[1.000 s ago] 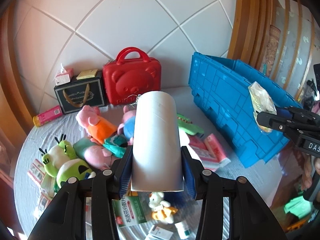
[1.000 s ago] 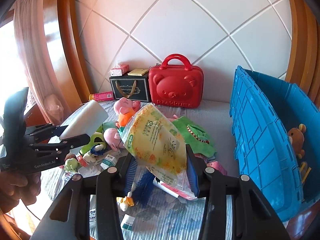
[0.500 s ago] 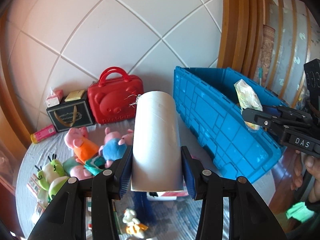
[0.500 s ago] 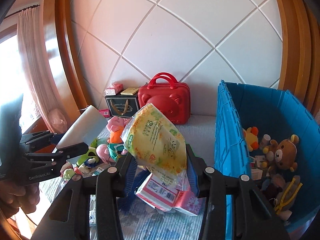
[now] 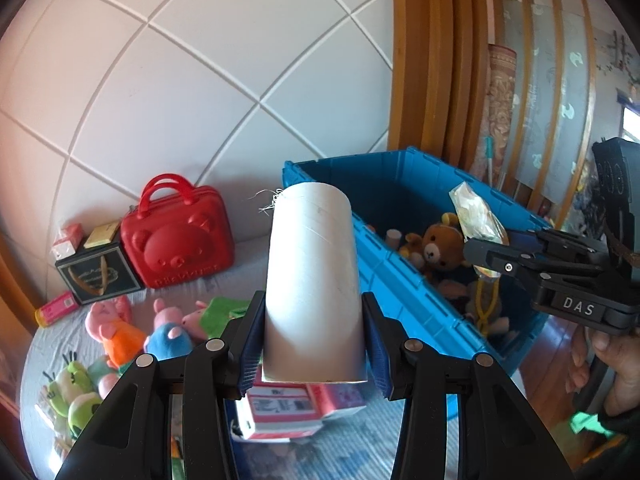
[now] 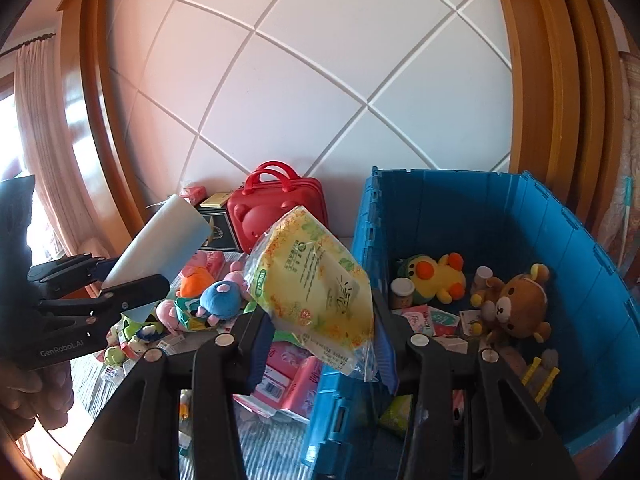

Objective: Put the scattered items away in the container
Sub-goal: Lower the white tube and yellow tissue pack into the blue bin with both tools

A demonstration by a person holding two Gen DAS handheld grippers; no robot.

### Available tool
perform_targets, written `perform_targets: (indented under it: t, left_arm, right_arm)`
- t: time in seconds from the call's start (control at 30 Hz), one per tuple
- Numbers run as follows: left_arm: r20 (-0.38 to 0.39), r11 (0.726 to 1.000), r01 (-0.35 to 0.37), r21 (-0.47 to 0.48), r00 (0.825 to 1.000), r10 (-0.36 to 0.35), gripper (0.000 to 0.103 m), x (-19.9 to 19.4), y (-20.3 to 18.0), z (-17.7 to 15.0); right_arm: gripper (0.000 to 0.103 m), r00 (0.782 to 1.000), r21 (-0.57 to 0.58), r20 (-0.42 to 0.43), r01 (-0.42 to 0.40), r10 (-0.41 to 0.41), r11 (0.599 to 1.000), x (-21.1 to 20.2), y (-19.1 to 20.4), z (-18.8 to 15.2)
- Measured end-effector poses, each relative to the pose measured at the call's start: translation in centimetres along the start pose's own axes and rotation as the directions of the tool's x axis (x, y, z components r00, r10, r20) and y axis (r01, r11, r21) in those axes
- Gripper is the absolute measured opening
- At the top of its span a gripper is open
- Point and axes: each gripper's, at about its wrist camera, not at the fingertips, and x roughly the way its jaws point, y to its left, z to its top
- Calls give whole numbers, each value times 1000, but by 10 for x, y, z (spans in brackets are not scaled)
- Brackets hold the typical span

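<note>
My left gripper (image 5: 314,346) is shut on a white cardboard roll (image 5: 314,288), held above the table just left of the blue crate's (image 5: 404,280) near wall. My right gripper (image 6: 324,334) is shut on a yellow plastic packet (image 6: 316,284), right at the crate's (image 6: 520,208) left wall. In the left wrist view the right gripper (image 5: 486,246) hangs over the crate's interior with the packet (image 5: 476,212). The right wrist view shows the left gripper (image 6: 132,284) and roll (image 6: 160,244) at far left. Inside the crate lie a brown teddy (image 6: 516,304), a yellow plush (image 6: 438,278) and small packs.
Scattered on the cloth-covered table (image 5: 344,452) are pig plushes (image 5: 116,328), green plushes (image 5: 76,392) and pink packs (image 6: 288,384). A red bear case (image 5: 180,236) and a black box (image 5: 94,272) stand against the white panelled wall. A person's hand (image 5: 616,356) holds the right gripper.
Both grippers have carried their items to the right and slightly up, toward the blue crate. The crate's inside and its toys have come into view. Neither grip has changed.
</note>
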Motion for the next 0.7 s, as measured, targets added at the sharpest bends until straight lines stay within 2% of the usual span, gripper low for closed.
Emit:
perform_targets:
  t: [0.3,0.7]
  left_arm:
    - [12,996,62,59,998,-63,44,24,-63,29]
    - [-48,984,116,133,993,-111,44,66,-136,53]
  right_arm:
    - [43,997,63,-2,73,-74,995,-23,-65,-6]
    - [43,982,139,-44,188,-184,972,-33,-132,-23]
